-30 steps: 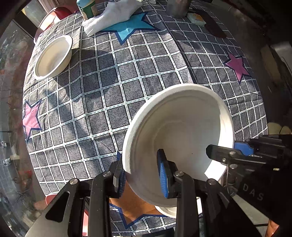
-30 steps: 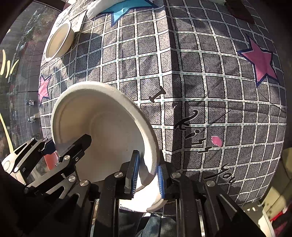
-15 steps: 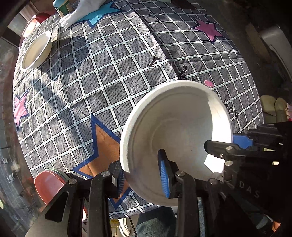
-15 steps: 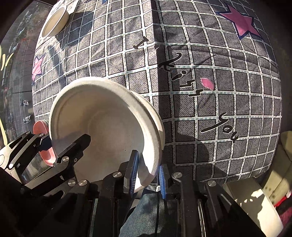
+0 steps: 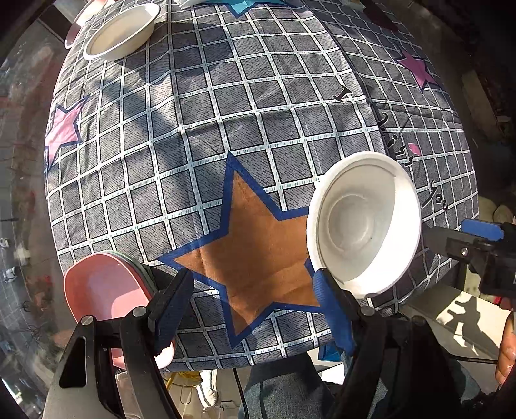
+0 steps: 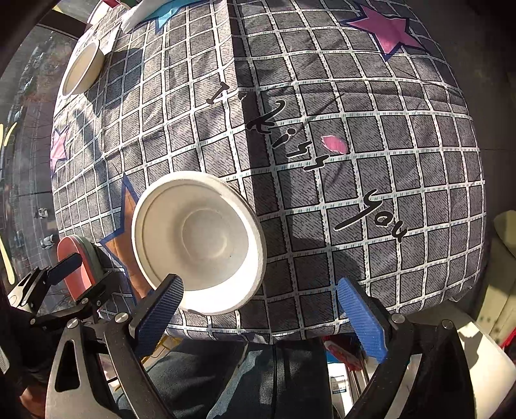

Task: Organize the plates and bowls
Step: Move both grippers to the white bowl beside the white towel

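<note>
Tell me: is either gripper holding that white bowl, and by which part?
Neither. Both sets of jaws have just opened; the left gripper and right gripper stand open, and the white bowl rests free on the tablecloth.

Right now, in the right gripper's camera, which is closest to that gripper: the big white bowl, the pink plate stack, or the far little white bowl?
1. Big white bowl, beside the right gripper, at its left finger.
2. Pink plate stack, at the table's left edge.
3. Small white bowl, far top-left.

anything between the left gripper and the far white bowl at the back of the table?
Nothing visible. From the left gripper, only bare checked tablecloth lies on the way to the far white bowl. The near white bowl, just released as both jaws opened, sits off to the right of that path.
</note>
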Available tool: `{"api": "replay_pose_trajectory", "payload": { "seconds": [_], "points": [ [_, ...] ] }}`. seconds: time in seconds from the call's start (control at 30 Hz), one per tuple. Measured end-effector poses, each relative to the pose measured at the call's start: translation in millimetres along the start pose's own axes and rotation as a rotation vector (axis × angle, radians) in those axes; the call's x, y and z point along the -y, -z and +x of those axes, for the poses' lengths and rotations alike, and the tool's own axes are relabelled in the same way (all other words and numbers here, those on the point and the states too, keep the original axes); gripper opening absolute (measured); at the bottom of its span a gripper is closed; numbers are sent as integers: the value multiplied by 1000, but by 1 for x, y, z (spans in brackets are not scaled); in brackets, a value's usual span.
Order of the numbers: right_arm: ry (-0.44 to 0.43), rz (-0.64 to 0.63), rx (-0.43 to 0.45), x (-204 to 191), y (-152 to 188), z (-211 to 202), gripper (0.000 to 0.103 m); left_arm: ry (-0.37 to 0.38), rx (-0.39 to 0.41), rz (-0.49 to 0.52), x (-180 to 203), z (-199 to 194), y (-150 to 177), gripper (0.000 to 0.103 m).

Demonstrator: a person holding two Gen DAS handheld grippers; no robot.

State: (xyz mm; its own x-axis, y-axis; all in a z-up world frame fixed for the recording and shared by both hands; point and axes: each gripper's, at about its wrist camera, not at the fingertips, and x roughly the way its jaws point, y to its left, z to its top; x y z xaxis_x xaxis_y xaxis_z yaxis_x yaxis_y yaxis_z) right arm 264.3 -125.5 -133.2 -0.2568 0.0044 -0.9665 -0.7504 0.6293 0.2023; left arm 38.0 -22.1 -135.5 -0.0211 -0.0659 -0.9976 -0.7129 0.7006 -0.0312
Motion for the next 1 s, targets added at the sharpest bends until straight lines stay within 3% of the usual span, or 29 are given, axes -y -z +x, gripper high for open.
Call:
{"api": "replay_pose_trajectory", "payload": {
  "seconds": [0.27,0.67,0.87,1.0],
  "points": [
    [-2,71,-29,13,12,-1,97,35,-39,-101,-30,11,17,80],
    [38,63,39,-6,6,-24,97,65,33,-98,-47,-8,10,80],
    [108,-3,116,-20,-13,-57,97,118,95,-103,-61,-40,-2,80],
    [164,-74,200,-38,-44,-94,97,132,198,-85,-58,-79,-25,80]
  ]
}}
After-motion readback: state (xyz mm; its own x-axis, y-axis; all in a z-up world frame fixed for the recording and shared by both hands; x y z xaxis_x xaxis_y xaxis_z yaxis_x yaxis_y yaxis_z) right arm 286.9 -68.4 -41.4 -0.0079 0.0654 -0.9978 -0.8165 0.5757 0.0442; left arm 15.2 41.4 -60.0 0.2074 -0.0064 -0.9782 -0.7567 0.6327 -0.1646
